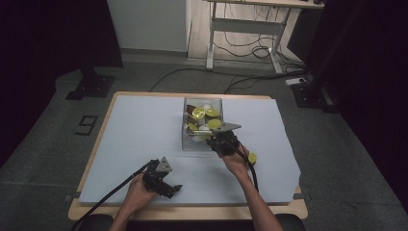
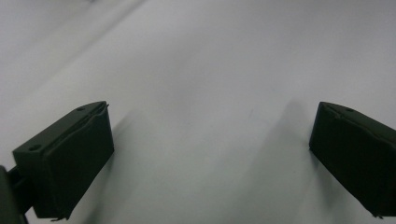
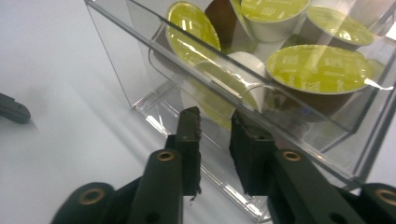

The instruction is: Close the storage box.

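Observation:
A clear plastic box (image 1: 185, 140) stands mid-table and holds several coffee capsules (image 1: 206, 113) with yellow-green lids. My right gripper (image 1: 212, 139) is at the box's near right corner. In the right gripper view its jaws (image 3: 214, 116) stand a narrow gap apart against the clear front wall (image 3: 140, 60), low down, with nothing between them. Capsules (image 3: 317, 67) lie just behind that wall. My left gripper (image 1: 174, 189) rests near the table's front edge, left of centre. Its jaws (image 2: 210, 140) are wide open over the bare white sheet.
One loose yellow-lidded capsule (image 1: 252, 158) lies on the white sheet (image 1: 139, 130) just right of the right hand. A dark rounded object (image 3: 11, 109) shows at the left edge of the right gripper view. A desk frame and floor cables are beyond the table.

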Demonstrator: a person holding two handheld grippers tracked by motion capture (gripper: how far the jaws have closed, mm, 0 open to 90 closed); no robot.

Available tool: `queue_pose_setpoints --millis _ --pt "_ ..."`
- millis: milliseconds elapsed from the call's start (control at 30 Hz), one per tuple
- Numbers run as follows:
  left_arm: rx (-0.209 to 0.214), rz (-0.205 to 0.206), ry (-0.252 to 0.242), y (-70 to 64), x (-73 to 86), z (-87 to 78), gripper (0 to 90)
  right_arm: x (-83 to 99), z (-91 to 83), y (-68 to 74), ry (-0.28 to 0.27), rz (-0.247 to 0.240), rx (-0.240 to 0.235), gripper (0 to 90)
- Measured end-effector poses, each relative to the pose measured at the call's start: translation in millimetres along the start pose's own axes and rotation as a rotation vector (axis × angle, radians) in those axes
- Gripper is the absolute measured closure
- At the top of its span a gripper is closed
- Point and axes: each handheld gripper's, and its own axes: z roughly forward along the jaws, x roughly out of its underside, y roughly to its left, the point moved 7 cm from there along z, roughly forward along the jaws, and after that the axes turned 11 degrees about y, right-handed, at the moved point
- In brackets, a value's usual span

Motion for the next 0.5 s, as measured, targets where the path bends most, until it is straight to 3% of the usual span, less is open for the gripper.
queue_pose_setpoints --millis 500 --pt "0.002 -0.001 -0.001 0.1 0.1 0.0 0.0 4.1 -3.4 6.5 0.064 -0.076 0.052 43.4"
